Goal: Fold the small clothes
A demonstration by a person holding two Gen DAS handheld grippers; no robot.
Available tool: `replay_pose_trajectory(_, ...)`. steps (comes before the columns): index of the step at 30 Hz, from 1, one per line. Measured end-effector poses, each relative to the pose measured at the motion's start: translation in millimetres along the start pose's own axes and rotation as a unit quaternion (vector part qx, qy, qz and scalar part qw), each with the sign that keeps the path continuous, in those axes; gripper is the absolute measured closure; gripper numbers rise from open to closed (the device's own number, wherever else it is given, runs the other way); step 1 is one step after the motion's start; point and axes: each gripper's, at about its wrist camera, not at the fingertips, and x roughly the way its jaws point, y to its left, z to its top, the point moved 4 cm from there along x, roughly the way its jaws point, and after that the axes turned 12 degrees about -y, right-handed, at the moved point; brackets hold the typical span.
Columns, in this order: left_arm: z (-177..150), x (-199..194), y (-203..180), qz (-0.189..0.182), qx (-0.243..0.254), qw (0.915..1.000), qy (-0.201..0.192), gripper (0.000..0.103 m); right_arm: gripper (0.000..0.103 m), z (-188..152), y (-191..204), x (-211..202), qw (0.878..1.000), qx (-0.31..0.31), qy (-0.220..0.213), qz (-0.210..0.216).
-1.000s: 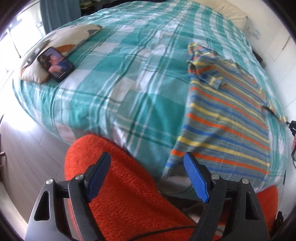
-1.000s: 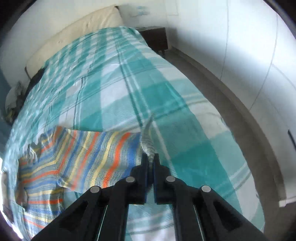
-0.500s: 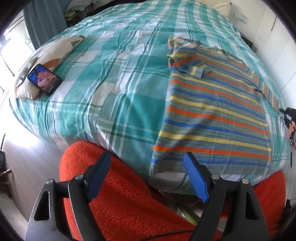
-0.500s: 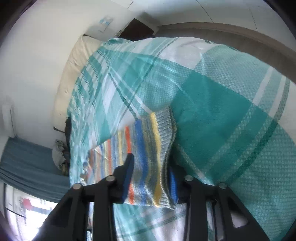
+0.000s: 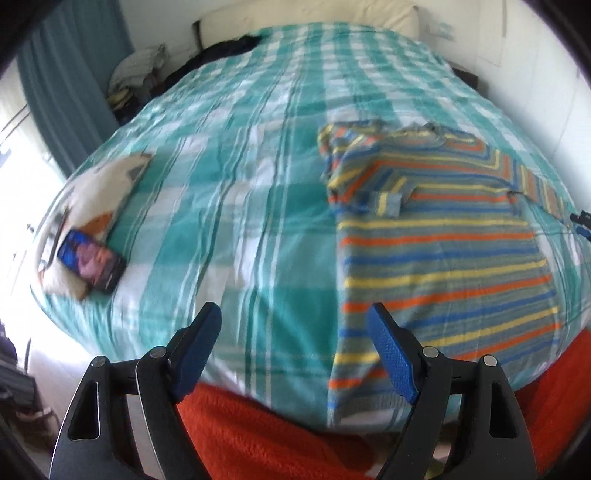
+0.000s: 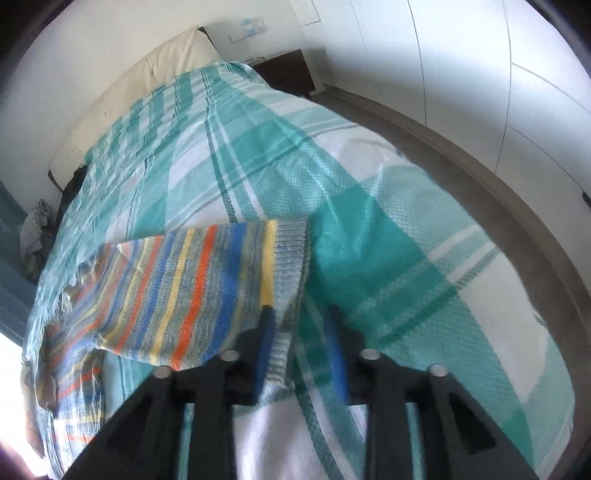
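The left black two-finger gripper with blue pads hangs with its fingers spread wide and nothing between them. The right black gripper with blue-lined fingers has its fingers parted too, and a cuff of knit cloth lies across the left one, loose, not pinched.

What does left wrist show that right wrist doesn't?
Left wrist only: a phone lying on a cushion, the whole striped sweater spread flat with one sleeve folded across its chest, and the open left gripper above the bed's near edge.

Right wrist only: the sweater's sleeve cuff up close, lying between the open right gripper's fingers, plus a dark nightstand.

Both: the plaid bedspread, the sweater and the cream headboard.
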Motion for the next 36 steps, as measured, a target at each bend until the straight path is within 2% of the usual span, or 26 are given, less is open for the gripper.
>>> replay_pose_trajectory(1,13.7,7.1,-11.4,-0.024,0.023,0.9993,-0.017,0.009,0.031,-0.1,-0.7,-15.6,1.0,-0.013,-0.013,-0.015)
replay_pose_trajectory(2,25.8,18.0,-24.9,-0.052,0.051,0.9968,-0.032,0.007,0.026,-2.0,-0.6,-34.4,0.999,-0.031,-0.029,-0.027)
replay_pose_trajectory(4,41.6,52.4,-54.6,-0.099,0.114,0.9878,-0.038,0.007,0.026,-10.6,0.7,-66.1,0.998,-0.052,-0.042,-0.004)
replay_pose_trajectory(7,46.4,125.6,-86.3,-0.104,0.178,0.9784,0.007,0.009,0.026,-32.8,4.1,-107.9,0.997,-0.051,-0.038,0.04)
replay_pose_trajectory(9,40.0,175.6,-100.4,-0.096,0.209,0.9718,0.052,0.016,0.026,-50.6,10.3,-132.6,0.996,-0.043,-0.035,0.068)
replay_pose_trajectory(10,35.8,194.1,-102.3,-0.086,0.209,0.9718,0.067,0.024,0.026,-61.6,12.3,-147.4,0.995,-0.041,-0.036,0.08)
replay_pose_trajectory(11,33.5,212.6,-100.0,-0.086,0.189,0.9748,0.083,0.029,0.026,-71.7,14.6,-158.9,0.994,-0.041,-0.037,0.089)
replay_pose_trajectory(12,35.4,223.6,-94.4,-0.102,0.145,0.9799,0.092,0.034,0.026,-80.6,20.4,-165.5,0.994,-0.042,-0.038,0.096)
replay_pose_trajectory(13,40.2,228.5,-86.3,-0.117,0.092,0.9842,0.095,0.053,0.026,-90.9,22.5,-175.6,0.993,-0.044,-0.04,0.102)
replay_pose_trajectory(14,45.9,231.4,-74.5,-0.115,0.044,0.9875,0.099,0.092,0.026,-101.1,24.6,-184.6,0.993,-0.049,-0.041,0.104)
replay_pose_trajectory(15,51.9,231.7,-59.9,-0.109,-0.001,0.9886,0.104,0.096,0.026,-107.7,27.7,-188.4,0.992,-0.054,-0.04,0.105)
replay_pose_trajectory(17,68.9,217.0,-16.3,-0.106,-0.086,0.9882,0.069,0.097,0.026,-122.3,32.2,-197.0,0.991,-0.069,-0.038,0.108)
replay_pose_trajectory(19,77.6,201.1,42.9,-0.073,-0.157,0.9841,0.039,0.097,0.026,-131.7,33.8,-199.3,0.99,-0.08,-0.035,0.107)
replay_pose_trajectory(22,66.0,190.3,148.5,0.032,-0.247,0.9681,0.028,0.097,0.026,-135.1,34.9,-195.4,0.99,-0.081,-0.033,0.106)
replay_pose_trajectory(24,44.9,192.3,203.0,0.086,-0.279,0.955,0.052,0.1,0.026,-136.7,37.2,-189.9,0.99,-0.077,-0.027,0.111)
replay_pose_trajectory(25,35.8,194.6,215.9,0.095,-0.285,0.9517,0.064,0.101,0.026,-137.2,38.6,-185.5,0.991,-0.077,-0.022,0.112)
replay_pose_trajectory(27,21.1,198.0,227.7,0.11,-0.275,0.9517,0.081,0.101,0.026,-140.7,42.6,-176.5,0.99,-0.078,-0.008,0.115)
replay_pose_trajectory(28,15.4,201.9,228.4,0.109,-0.272,0.952,0.088,0.102,0.026,-142.1,44.1,-174.3,0.99,-0.081,-0.004,0.116)
replay_pose_trajectory(30,1.3,213.3,227.6,0.101,-0.287,0.9465,0.108,0.102,0.026,-145.4,47.6,-173.5,0.989,-0.088,0.0,0.117)
replay_pose_trajectory(34,-12.5,221.1,218.1,0.112,-0.303,0.9394,0.116,0.103,0.026,-146.5,45.4,-177.0,0.989,-0.093,-0.003,0.111)
replay_pose_trajectory(36,-16.0,224.1,218.9,0.119,-0.295,0.9407,0.118,0.103,0.026,-146.4,41.3,-177.5,0.991,-0.088,-0.004,0.105)
